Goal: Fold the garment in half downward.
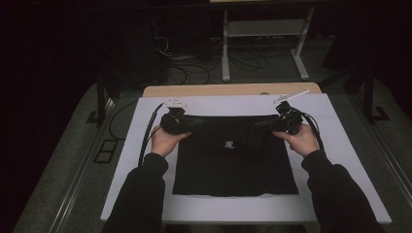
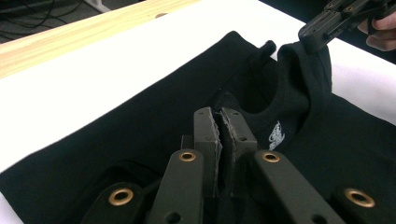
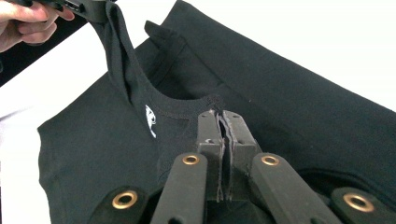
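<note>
A black garment (image 1: 233, 165) with a small white logo (image 1: 229, 144) lies flat on a white board (image 1: 145, 160). Its top edge is folded over toward me. My left gripper (image 1: 193, 124) is shut on the garment's upper left part, and in the left gripper view the jaws (image 2: 218, 114) pinch black cloth (image 2: 140, 140) at their tips. My right gripper (image 1: 263, 125) is shut on the upper right part, with cloth (image 3: 299, 102) caught between its jaws (image 3: 219, 115). In each gripper view, the other gripper (image 2: 327, 21) (image 3: 88, 5) holds a raised strap of the garment.
The white board lies on a wooden table whose far edge (image 1: 228, 90) shows behind it. Beyond stands a white-framed stand (image 1: 226, 48) with cables (image 1: 194, 73) on the dark floor. A black cable (image 1: 148, 131) trails from the left gripper over the board.
</note>
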`<action>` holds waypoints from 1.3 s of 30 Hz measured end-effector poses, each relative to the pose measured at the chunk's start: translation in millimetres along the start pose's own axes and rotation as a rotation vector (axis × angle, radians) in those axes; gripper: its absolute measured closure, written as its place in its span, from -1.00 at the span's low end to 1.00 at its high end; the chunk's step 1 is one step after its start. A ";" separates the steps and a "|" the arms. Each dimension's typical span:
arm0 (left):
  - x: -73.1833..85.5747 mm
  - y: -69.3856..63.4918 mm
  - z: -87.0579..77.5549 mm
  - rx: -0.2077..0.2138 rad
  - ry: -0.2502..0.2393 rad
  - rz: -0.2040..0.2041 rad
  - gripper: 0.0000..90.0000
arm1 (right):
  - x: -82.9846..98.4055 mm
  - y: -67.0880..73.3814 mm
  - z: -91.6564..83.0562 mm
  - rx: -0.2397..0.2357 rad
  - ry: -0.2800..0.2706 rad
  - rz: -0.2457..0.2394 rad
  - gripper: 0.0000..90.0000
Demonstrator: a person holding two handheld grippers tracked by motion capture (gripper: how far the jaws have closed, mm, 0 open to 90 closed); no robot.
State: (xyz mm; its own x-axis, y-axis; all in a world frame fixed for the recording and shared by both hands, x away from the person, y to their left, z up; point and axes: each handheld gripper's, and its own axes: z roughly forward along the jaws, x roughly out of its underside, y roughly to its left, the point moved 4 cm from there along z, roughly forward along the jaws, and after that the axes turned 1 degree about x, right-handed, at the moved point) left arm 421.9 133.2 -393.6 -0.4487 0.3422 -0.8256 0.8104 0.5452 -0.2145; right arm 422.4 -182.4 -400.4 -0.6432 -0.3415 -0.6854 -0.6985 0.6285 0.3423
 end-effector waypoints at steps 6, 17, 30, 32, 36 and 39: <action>11.3 -10.2 -2.7 0.018 0.001 0.001 0.87 | 13.6 5.7 -2.6 -0.030 0.001 0.010 0.90; 38.1 -27.9 -15.6 0.051 0.013 0.005 0.87 | 56.7 12.2 -0.1 -0.084 0.016 0.025 0.90; 63.0 -35.1 -16.5 0.085 -0.002 -0.028 0.86 | 73.8 20.9 -3.1 -0.111 0.017 0.032 0.90; 62.8 -35.2 -21.6 0.093 -0.022 -0.041 0.86 | 75.2 23.6 -3.5 -0.118 0.012 0.033 0.90; 65.0 -40.4 -31.5 0.130 -0.052 -0.058 0.86 | 76.7 31.6 -5.4 -0.141 -0.003 0.026 0.90; 70.6 -45.7 -37.9 0.134 -0.055 -0.062 0.86 | 79.5 37.3 -7.8 -0.143 0.003 0.011 0.90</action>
State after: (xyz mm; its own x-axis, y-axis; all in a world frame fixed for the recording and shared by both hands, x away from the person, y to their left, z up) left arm 338.9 161.5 -422.2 -0.4809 0.2669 -0.8351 0.8267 0.4553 -0.3306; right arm 342.8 -191.5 -437.0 -0.6518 -0.3377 -0.6790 -0.7289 0.5262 0.4380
